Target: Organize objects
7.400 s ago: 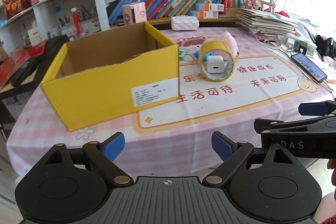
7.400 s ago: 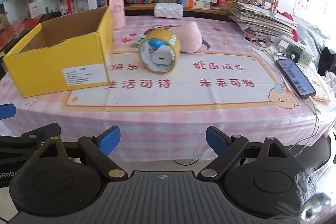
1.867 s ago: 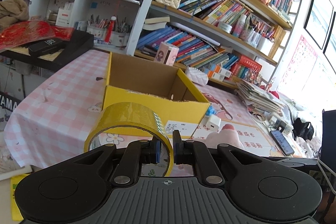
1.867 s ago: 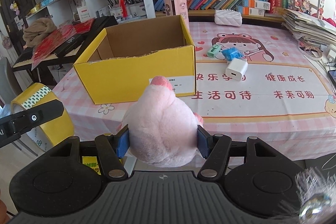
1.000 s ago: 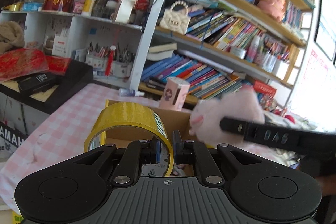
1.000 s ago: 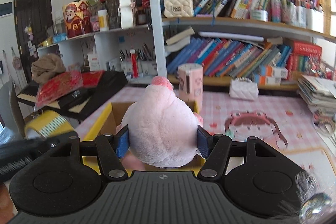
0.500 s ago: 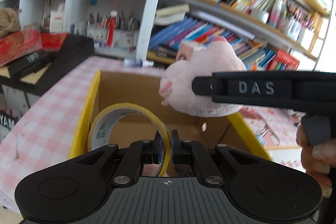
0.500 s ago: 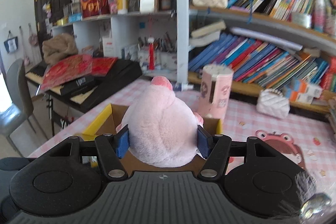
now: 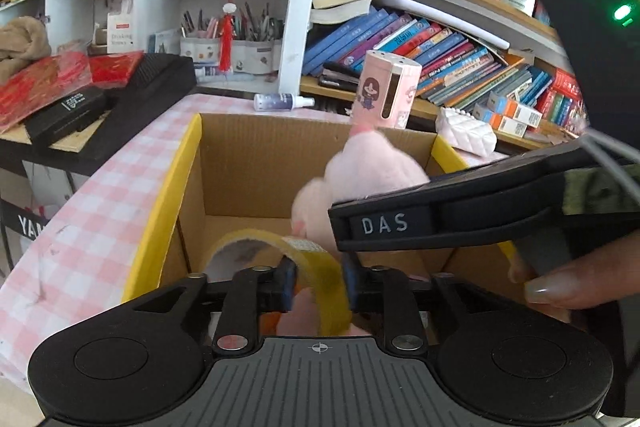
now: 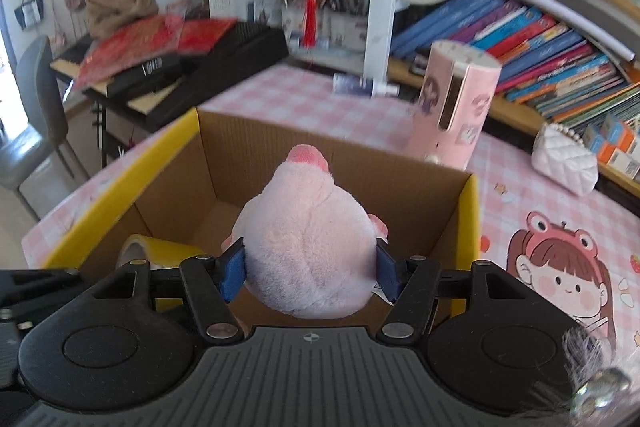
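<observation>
Box (yellow cardboard) takes tape roll and seemingly still-gripped plush as both hand-held grippers open.

Both claws are matte black plastic with a ribbed grey-black deck marked by a small white crosshair, two round dished covers and silver screw heads at the finger pivots. The left claw and right claw carry blue pads. The right one's side reads "DAS"; above it a green light glows.
</observation>
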### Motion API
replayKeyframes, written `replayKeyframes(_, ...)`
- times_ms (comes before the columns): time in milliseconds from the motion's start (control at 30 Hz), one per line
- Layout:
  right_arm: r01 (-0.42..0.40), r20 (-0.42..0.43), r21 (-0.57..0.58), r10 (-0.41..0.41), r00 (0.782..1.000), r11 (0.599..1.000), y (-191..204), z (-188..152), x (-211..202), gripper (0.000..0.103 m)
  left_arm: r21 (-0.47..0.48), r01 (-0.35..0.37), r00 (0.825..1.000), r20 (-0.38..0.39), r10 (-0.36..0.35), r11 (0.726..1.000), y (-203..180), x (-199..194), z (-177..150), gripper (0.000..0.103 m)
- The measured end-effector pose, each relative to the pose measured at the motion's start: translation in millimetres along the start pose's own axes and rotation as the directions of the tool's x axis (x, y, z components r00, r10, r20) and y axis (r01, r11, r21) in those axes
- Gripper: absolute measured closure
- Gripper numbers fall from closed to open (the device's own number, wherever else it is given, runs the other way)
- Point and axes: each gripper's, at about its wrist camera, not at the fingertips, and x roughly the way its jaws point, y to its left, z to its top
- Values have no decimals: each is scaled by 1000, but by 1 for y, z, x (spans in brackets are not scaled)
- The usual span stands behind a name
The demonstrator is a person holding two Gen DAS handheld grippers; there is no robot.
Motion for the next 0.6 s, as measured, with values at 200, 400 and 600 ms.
replayKeyframes(200,15,-33,14,-14,999,1000,-3,-4,7,38,-14,14,999,34,-14,1000,1,-14,-1,51)
replayKeyframes(400,18,11,67,-19,1000,998,-8,-5,-12,26,-21,15,998,67,-14,1000,2,-24,-1,27)
replayKeyframes(600,37,112,115,-50,992,993,-11,-14,-52,22,-9,51,992,112,-50,999,1,-39,-1,19)
